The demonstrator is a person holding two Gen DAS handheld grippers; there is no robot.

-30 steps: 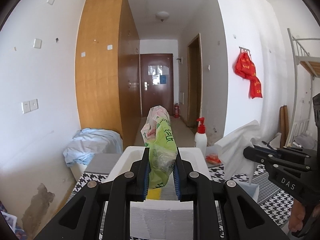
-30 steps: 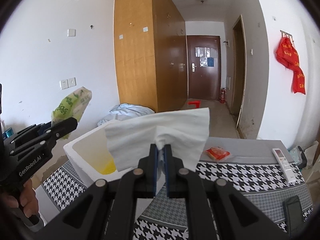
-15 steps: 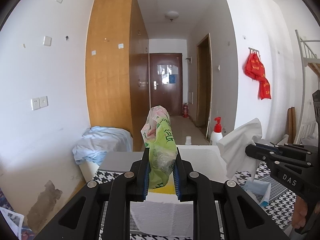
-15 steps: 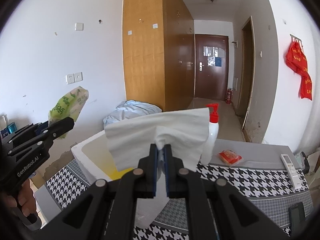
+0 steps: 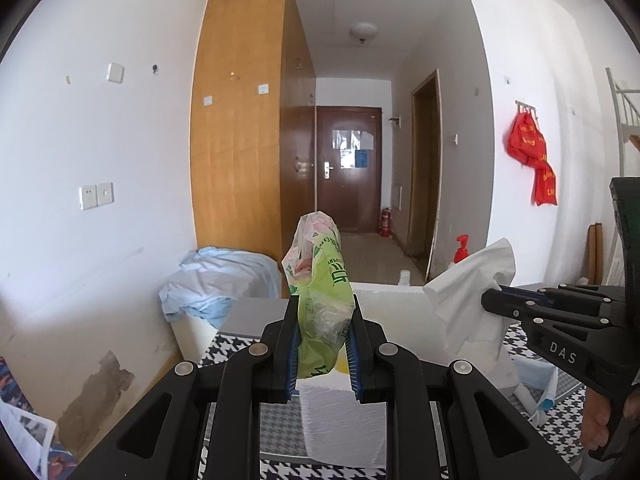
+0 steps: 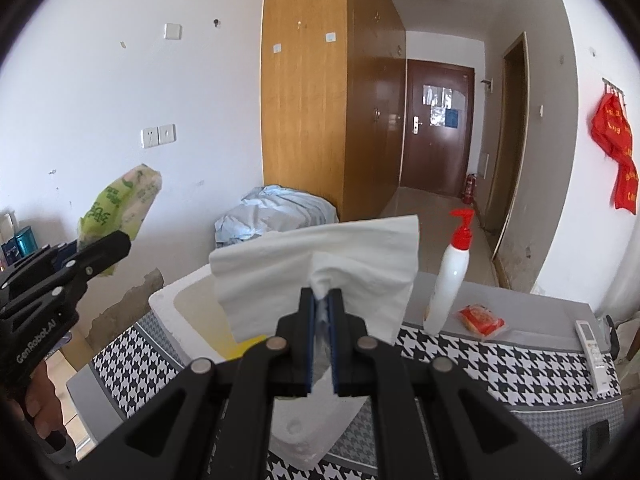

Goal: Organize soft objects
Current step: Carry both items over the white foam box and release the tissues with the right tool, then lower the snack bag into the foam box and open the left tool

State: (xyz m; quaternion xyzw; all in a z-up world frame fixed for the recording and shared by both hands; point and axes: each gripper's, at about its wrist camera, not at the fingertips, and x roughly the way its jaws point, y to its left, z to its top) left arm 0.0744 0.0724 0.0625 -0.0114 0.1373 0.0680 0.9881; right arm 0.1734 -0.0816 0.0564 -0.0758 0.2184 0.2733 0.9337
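Note:
My left gripper is shut on a green and pink plastic tissue pack, held upright above the near edge of a white foam box. The pack also shows in the right wrist view, where the left gripper is at far left. My right gripper is shut on a white paper tissue, held above the foam box. In the left wrist view the right gripper and the tissue are at right. A yellow item lies inside the box.
A houndstooth-covered table carries a white pump bottle with a red top, a red snack packet and a white remote. A bundle of blue cloth lies by the wall beyond the table.
Both grippers have risen and pulled back toward me with their loads still held. The foam box and table sit lower in both views, and the pump bottle has come into the right wrist view.

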